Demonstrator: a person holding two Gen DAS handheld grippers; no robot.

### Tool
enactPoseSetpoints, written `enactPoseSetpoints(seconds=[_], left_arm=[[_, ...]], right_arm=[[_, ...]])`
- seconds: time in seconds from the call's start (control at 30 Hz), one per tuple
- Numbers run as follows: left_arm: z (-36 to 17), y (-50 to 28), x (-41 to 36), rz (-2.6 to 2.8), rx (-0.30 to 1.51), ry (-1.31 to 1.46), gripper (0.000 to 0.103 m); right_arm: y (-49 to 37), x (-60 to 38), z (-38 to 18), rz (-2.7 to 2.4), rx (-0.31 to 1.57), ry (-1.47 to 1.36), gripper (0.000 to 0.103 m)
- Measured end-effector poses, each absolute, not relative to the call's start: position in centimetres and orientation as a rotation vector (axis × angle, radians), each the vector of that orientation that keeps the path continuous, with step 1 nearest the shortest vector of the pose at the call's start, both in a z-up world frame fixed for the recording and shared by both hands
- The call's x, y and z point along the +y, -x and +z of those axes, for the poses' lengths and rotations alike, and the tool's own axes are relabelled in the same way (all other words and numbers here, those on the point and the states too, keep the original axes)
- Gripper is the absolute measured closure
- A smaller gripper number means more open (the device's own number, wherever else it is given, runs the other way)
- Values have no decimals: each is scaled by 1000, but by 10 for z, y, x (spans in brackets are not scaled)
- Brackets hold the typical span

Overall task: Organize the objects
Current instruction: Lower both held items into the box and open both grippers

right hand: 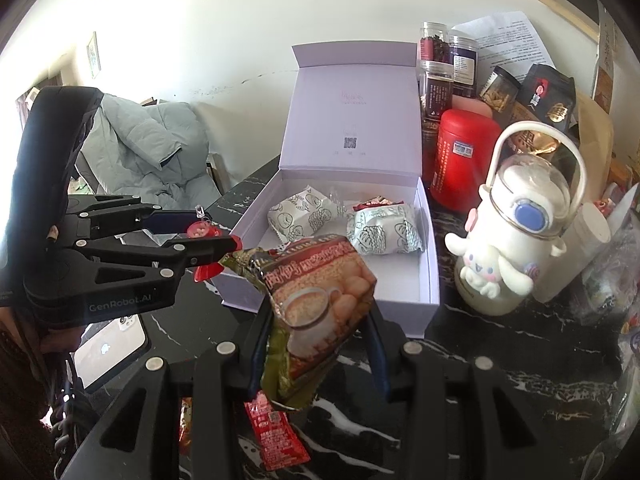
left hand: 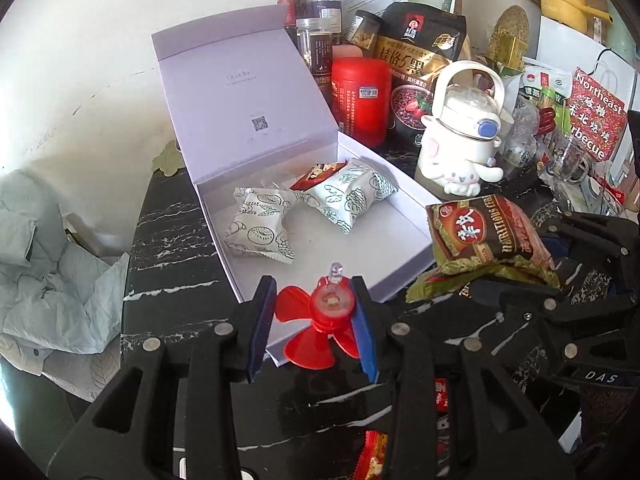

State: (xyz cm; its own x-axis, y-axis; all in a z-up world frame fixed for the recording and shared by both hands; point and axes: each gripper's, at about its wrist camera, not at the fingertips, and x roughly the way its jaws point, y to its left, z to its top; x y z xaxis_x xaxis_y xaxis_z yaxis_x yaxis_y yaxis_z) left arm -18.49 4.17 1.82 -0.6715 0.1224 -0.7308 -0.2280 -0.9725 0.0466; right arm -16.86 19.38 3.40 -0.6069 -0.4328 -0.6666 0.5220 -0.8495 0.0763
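Left wrist view: your left gripper [left hand: 314, 306] pinches the red fan [left hand: 318, 320] at the box [left hand: 404, 268] rim; right gripper [right hand: 316, 320] clamps the snack packet [right hand: 316, 304] alongside.

A red tin [right hand: 464, 156] and white bottle [right hand: 516, 236] stand beyond the fingers to the right, jars [right hand: 436, 80] behind them. A grey jacket [right hand: 152, 148] lies far left; a phone [right hand: 108, 348] sits left of the fingers.

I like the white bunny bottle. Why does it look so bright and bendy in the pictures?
In the left wrist view, light washes out the white bottle and its top loses detail. In the right wrist view, the fisheye lens tilts the bottle, curves the wall, and darkens the corners.
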Motion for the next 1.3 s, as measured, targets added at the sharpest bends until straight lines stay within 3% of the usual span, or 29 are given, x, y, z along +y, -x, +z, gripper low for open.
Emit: enactPoseSetpoints(seconds=[1.3], left_arm=[[-44, 298, 39, 2571, 210, 1372, 68]], right_arm=[[290, 162, -14, -2289, 269, -1105, 61]])
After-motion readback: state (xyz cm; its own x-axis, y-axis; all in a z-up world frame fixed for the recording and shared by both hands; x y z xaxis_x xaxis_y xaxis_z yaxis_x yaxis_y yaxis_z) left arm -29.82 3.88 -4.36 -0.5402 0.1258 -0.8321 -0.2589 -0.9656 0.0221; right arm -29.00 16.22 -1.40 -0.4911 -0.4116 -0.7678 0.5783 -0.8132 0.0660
